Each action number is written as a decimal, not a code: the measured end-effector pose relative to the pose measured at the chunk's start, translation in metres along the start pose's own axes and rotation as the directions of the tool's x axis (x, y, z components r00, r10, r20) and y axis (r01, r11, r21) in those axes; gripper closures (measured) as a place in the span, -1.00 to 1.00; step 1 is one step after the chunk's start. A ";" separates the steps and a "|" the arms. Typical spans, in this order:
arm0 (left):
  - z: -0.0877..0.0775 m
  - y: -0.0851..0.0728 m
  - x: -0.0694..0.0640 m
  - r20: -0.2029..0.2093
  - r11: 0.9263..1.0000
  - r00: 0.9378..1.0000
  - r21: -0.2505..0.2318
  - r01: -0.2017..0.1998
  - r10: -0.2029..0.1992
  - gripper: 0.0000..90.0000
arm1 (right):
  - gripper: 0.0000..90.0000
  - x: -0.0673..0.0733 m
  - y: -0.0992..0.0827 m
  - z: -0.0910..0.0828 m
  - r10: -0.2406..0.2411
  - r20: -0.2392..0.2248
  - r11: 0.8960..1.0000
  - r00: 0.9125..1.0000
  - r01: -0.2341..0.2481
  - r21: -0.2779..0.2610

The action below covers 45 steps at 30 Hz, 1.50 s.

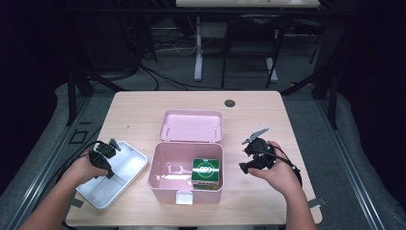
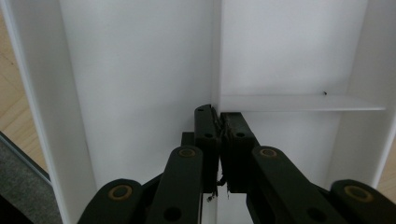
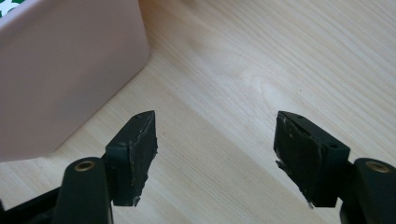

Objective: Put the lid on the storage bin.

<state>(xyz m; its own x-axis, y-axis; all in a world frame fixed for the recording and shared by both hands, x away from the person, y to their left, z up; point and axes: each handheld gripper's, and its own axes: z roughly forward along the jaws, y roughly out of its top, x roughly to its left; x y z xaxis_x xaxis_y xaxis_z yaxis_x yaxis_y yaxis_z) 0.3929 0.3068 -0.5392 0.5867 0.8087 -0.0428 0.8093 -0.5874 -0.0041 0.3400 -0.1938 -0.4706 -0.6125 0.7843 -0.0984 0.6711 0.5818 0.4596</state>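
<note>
The person's left forearm comes in from the near left corner of the table, the hand wrapped round the left gripper [image 1: 106, 154] and tipped downward into the white tray [image 1: 125, 171] that sits close to the near left edge. In the left gripper view its fingers [image 2: 207, 135] have closed right up, pad against pad, pinching the thin upright divider wall [image 2: 216, 56] that splits the tray into compartments; a second, crosswise wall meets it just beyond the tips. The tray lies askew to the table edge, just beside the pink box [image 1: 165, 184], apart from it as far as I can tell. The right forearm reaches in from the near right corner, wrist bent inward, holding the right gripper [image 1: 249, 160] low over bare wood near the right side of the box, its nose turned toward the box. Its fingers [image 3: 135, 156] stand wide apart with nothing between them but table [image 3: 261, 60], and the rounded pink corner of the box is just off the left-hand pad. The box stands open in the middle of the near half of the table, its lid [image 1: 192, 125] laid back flat behind it, and a green and white carton [image 1: 206, 171] rests inside against the right wall.
</note>
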 end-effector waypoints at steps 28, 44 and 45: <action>-0.015 0.000 -0.001 -0.005 1.000 1.000 0.014 -0.013 0.013 0.98 | -0.33 -0.001 -0.001 0.003 0.003 0.010 1.000 1.000 -0.003 -0.012; -0.054 0.000 -0.007 -0.021 0.999 0.999 -0.006 -0.034 0.033 0.98 | -0.33 -0.002 -0.002 0.004 0.004 0.012 1.000 1.000 -0.004 -0.010; -0.057 0.000 -0.007 -0.023 0.999 0.999 -0.010 -0.036 0.036 0.98 | -0.33 -0.002 -0.002 0.004 0.004 0.012 1.000 1.000 -0.003 -0.010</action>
<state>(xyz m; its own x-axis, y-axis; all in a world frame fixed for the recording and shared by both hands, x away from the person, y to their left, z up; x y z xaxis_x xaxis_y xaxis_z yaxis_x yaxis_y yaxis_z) 0.3903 0.3028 -0.4815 0.6159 0.7876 -0.0197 0.7878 -0.6159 0.0075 0.3413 -0.1954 -0.4754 -0.6051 0.7889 -0.1072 0.6688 0.5768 0.4691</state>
